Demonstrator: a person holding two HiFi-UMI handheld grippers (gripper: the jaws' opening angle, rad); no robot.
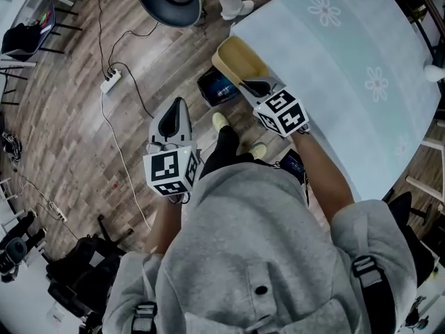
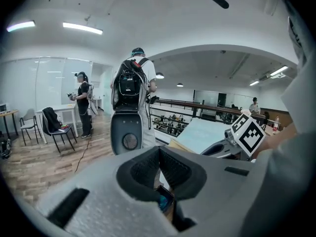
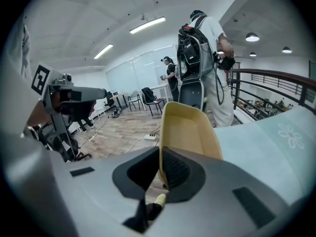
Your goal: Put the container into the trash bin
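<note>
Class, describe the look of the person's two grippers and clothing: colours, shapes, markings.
Both the left gripper and right gripper are light grey moulded shells with dark padded jaws, each carrying a white cube of black square markers. The person wears a grey hooded top.

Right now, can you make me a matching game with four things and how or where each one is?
Things:
1. container
2. bin
3. left gripper
4. table

States:
A. shut, holding nothing
B. pale blue with flowers on it
C. standing on the floor
D. pinched by the right gripper

Pairs: 1-D, 2-C, 3-A, 4-B
</note>
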